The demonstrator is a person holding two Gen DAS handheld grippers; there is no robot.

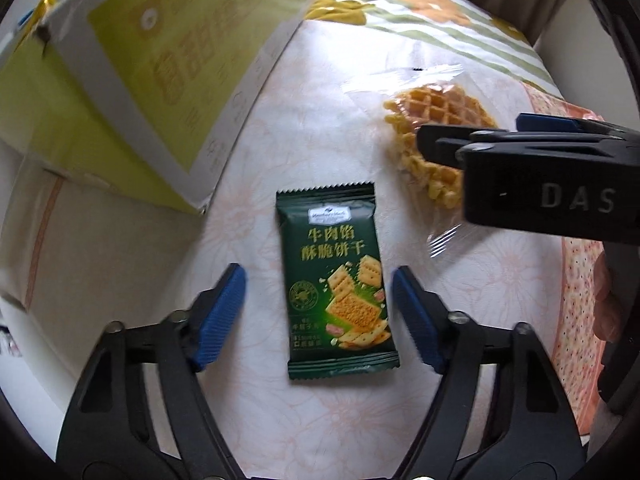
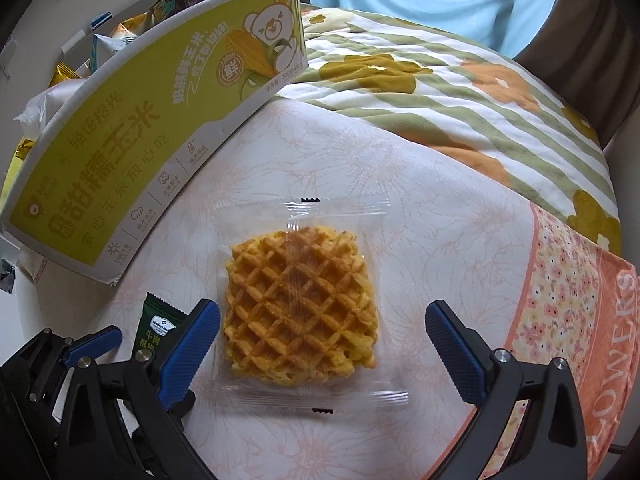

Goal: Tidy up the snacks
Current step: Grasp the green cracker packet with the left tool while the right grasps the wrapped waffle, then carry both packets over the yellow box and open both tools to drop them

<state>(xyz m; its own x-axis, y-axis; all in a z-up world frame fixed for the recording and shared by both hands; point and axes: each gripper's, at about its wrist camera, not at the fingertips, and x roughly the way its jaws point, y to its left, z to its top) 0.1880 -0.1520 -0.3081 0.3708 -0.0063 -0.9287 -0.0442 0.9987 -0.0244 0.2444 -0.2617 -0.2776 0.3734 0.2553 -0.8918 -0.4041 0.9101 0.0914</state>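
Note:
A dark green cracker packet (image 1: 338, 284) lies flat on the pale flowered cloth. My left gripper (image 1: 318, 316) is open, its blue pads on either side of the packet, not touching it. A waffle in a clear wrapper (image 2: 302, 308) lies to the right; it also shows in the left wrist view (image 1: 432, 116). My right gripper (image 2: 322, 344) is open around the waffle, pads apart from it. The green packet's top edge (image 2: 154, 324) shows at the right wrist view's lower left. The right gripper also shows from the side in the left wrist view (image 1: 424, 140).
A yellow-green and white cardboard box (image 2: 132, 152) stands at the left, holding several snack bags (image 2: 108, 44); it also shows in the left wrist view (image 1: 132, 80). A striped flowered blanket (image 2: 460, 92) lies behind, and a pink flowered towel (image 2: 568, 312) at the right.

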